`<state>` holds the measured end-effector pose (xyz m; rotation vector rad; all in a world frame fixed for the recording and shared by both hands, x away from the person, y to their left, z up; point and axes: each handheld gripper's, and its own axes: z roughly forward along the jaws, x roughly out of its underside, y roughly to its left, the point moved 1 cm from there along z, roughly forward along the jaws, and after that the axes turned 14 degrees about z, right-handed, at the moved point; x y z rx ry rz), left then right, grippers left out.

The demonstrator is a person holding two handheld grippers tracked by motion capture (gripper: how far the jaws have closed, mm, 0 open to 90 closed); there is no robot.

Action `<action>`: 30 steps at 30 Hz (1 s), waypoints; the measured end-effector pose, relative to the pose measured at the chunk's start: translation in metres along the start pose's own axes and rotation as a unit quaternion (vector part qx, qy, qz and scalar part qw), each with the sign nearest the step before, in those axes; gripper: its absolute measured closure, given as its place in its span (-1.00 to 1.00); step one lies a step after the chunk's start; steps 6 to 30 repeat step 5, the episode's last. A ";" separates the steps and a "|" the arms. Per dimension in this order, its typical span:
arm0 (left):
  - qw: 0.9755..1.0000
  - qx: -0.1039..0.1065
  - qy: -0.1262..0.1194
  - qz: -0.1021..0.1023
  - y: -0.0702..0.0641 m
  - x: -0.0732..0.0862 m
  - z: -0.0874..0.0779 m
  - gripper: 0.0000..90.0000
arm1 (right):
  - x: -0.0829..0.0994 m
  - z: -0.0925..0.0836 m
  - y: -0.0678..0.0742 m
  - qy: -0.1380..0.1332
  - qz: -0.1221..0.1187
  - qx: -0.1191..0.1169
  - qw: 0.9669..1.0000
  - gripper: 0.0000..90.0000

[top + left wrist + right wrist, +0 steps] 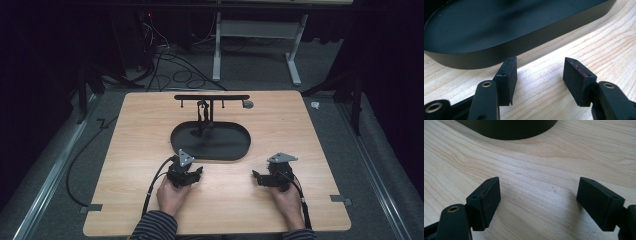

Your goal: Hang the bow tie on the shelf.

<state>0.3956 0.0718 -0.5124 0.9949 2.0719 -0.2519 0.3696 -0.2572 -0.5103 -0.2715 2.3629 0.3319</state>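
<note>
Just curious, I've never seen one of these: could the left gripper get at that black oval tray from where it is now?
Probably yes. The left gripper sits just short of the black oval tray with its jaws apart, and bare wood lies between them.

Pale wood table, smooth, fine wavy grain, soft satin sheen under the light. Black oval tray, smooth, matt to faintly glossy, dull reflection along the wall; could be metal or plastic, cannot tell which. Black stand rising from the tray, thin and matt. Left gripper and right gripper: matt black plastic look, flat dull pads, brass-coloured metal rivets at the joints. Striped knit cloth on the sleeve. Grey carpet-like floor, rough.
</note>
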 end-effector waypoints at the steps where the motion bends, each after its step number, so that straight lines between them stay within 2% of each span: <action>1: 1.000 0.000 0.002 0.003 0.000 0.000 0.000 -0.07 | 0.000 0.000 0.000 0.000 0.001 0.000 1.000 -0.54; 30: 1.000 -0.002 0.003 0.006 -0.001 0.000 0.000 -0.11 | 0.000 0.000 0.000 0.000 0.000 0.000 1.000 -0.54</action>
